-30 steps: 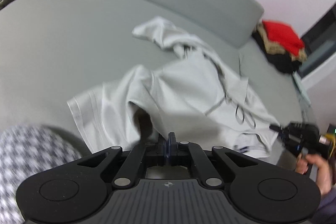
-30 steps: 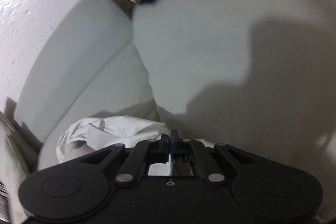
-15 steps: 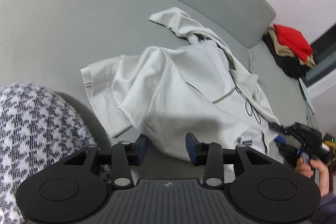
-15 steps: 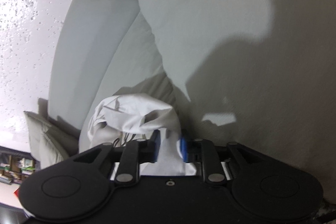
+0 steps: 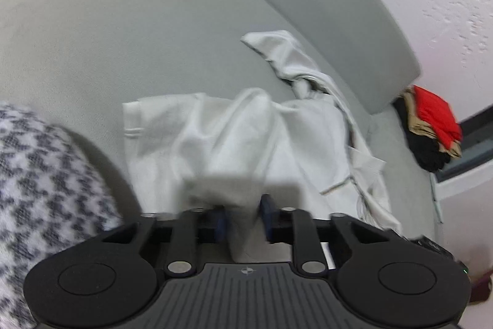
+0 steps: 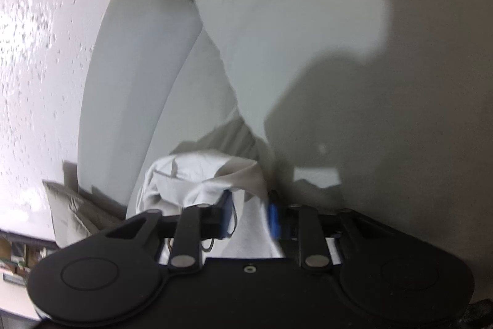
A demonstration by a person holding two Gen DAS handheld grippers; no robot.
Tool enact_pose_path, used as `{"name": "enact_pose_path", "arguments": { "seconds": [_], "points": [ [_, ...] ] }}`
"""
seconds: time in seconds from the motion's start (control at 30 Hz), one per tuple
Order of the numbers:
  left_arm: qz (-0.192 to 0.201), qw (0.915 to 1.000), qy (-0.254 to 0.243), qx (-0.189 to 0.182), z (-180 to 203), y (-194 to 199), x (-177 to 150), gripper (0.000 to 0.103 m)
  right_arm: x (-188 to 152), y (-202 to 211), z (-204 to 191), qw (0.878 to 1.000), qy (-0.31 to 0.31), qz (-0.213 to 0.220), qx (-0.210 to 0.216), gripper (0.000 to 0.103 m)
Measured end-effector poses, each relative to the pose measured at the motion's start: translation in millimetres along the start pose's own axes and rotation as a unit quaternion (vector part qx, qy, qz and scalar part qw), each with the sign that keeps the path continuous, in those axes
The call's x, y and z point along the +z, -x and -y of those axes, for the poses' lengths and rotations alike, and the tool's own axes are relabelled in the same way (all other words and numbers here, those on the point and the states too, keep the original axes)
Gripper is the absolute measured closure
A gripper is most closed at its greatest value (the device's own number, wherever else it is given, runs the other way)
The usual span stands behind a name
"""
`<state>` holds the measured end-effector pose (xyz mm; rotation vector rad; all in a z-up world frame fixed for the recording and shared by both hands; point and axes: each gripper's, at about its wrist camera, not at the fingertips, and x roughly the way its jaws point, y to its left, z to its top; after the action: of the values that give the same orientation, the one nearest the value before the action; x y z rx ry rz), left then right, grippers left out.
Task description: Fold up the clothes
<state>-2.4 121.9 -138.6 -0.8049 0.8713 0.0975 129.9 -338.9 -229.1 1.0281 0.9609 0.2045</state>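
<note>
Between the fingers of your left gripper (image 5: pixel 243 216) sits a bunched fold of the pale hoodie (image 5: pixel 246 128), which lies crumpled on the grey sofa seat (image 5: pixel 92 36) ahead of both tools; the jaws stand partly apart with cloth filling the gap, so they look to be around it rather than pinching it hard, though the blur keeps you from being sure. Your right gripper (image 6: pixel 248 216) stands much the same, its blue pads either side of another ridge of the same cloth, a dark drawstring (image 6: pixel 232 219) hanging just beside the left pad. Judge the garment soft, light and limp: it will sag and drag wherever you do not hold it, and a single layer can slide out of a loose pinch. One sleeve (image 5: pixel 277 51) trails away beyond your left fingers toward the backrest (image 5: pixel 308 5), and the hem (image 5: pixel 135 125) lies flat off to their left. Better holds are likely the thick seams, such as hem corners or shoulders, not a loose bulge in the middle. A stack of red and dark clothes (image 5: pixel 431 125) sits far to the right, well apart.
</note>
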Motion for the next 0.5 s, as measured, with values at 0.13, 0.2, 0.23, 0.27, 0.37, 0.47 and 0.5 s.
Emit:
{"name": "enact_pose_path", "arguments": {
  "seconds": [0.13,0.2,0.23,0.27,0.37,0.47,0.5],
  "points": [
    [0.013,0.9997,0.010,0.015,0.3,19.0,-3.8,0.100,0.2,2.4,1.8,1.000,-0.008,0.007,-0.001,0.090],
    [0.016,0.9996,0.012,0.020,1.1,28.0,-6.9,0.099,0.4,1.2,2.0,1.000,-0.007,0.003,0.001,0.090],
    [0.013,0.9997,0.010,0.018,2.0,28.9,-8.8,0.099,0.5,0.6,2.2,1.000,-0.007,0.001,0.001,0.090],
    [0.009,0.9998,0.008,0.014,3.0,28.9,-10.8,0.097,0.6,0.1,2.3,1.000,-0.006,-0.001,0.002,0.090],
    [-0.004,0.9999,0.008,0.005,4.2,24.7,-14.6,0.076,0.9,-1.6,2.7,1.000,-0.005,-0.006,0.004,0.087],
    [-0.005,1.0000,-0.001,0.000,6.1,18.6,-15.9,0.067,1.3,-3.4,3.1,1.000,-0.003,-0.012,0.005,0.086],
    [-0.002,1.0000,-0.007,0.002,7.3,16.7,-15.3,0.067,1.4,-3.9,3.2,1.000,-0.003,-0.014,0.006,0.085]
  ]
}}
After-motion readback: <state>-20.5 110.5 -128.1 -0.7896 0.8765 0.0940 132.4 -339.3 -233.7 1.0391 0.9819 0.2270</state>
